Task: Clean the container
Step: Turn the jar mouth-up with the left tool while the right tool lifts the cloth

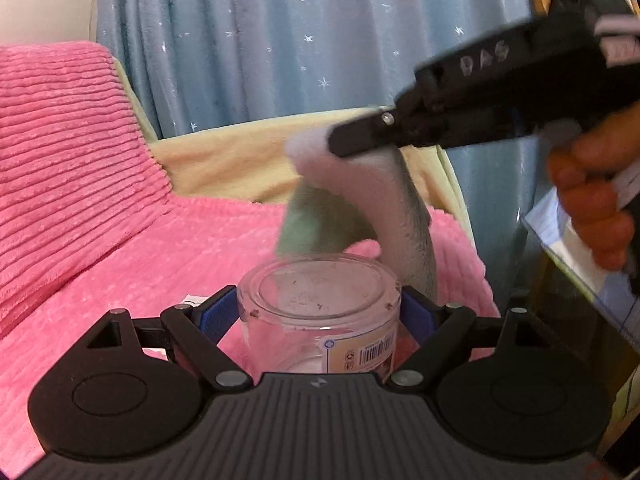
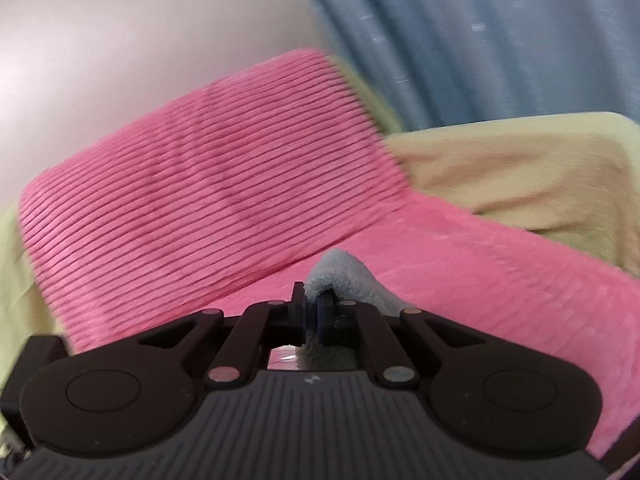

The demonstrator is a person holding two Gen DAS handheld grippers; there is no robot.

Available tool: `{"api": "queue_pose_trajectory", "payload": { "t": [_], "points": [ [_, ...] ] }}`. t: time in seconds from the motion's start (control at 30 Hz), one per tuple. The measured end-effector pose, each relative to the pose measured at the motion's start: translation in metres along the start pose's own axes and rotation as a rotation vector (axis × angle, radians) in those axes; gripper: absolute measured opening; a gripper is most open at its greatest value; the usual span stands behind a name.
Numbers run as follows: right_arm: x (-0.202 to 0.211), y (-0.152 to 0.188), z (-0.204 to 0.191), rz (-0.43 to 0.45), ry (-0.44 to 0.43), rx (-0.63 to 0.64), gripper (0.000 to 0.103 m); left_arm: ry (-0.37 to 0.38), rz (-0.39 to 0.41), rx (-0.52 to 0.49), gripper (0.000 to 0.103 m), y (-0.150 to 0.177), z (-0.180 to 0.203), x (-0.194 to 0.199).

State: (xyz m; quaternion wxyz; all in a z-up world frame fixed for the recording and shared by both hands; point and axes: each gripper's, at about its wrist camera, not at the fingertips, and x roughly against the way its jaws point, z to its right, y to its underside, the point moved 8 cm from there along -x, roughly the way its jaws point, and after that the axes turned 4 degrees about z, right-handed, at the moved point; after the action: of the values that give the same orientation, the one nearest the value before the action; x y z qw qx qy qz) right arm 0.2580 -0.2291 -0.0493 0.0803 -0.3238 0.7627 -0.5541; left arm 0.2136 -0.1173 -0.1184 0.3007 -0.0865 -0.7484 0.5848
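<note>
The left gripper (image 1: 320, 312) is clamping a clear plastic container (image 1: 320, 300) between its blue pads (image 1: 214, 314) – its jaws are pressing on the side wall from nine and three o'clock, well below the end that is facing the camera. That end looks like the flat base, with a few dark specks showing on or through it, though I cannot tell inside from outside. A barcode label (image 1: 370, 354) is wrapping the wall toward five o'clock.

The right gripper (image 2: 314, 312) is coming in from about two o'clock in the left wrist view, its jaws pinching a fold of soft grey-green cloth (image 1: 360, 208) that is hanging down just above and behind the container. A hand (image 1: 592, 204) is gripping its handle.

All this is happening over a pink ribbed blanket (image 1: 68, 152), with a blue starred curtain (image 1: 260, 32) at twelve.

The container seems light, stiff and smooth – likely to slip or flex if squeezed hard, so the mid-wall hold suits it. The cloth is limp and will need pressing against the plastic.
</note>
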Motion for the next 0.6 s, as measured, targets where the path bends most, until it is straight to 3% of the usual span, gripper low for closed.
{"api": "queue_pose_trajectory", "payload": {
  "t": [0.17,0.4,0.6],
  "points": [
    [-0.008,0.013,-0.022,-0.097,-0.037,0.12,0.003,0.002,-0.001,0.007,0.086,0.001,-0.001,0.004],
    [-0.015,0.039,-0.028,-0.283,-0.07,0.164,0.003,0.014,-0.026,0.013,0.085,0.005,-0.004,0.008],
    [-0.021,0.049,-0.038,-0.34,-0.156,0.09,0.003,0.013,-0.033,0.003,0.085,0.008,-0.001,0.009]
  ]
}}
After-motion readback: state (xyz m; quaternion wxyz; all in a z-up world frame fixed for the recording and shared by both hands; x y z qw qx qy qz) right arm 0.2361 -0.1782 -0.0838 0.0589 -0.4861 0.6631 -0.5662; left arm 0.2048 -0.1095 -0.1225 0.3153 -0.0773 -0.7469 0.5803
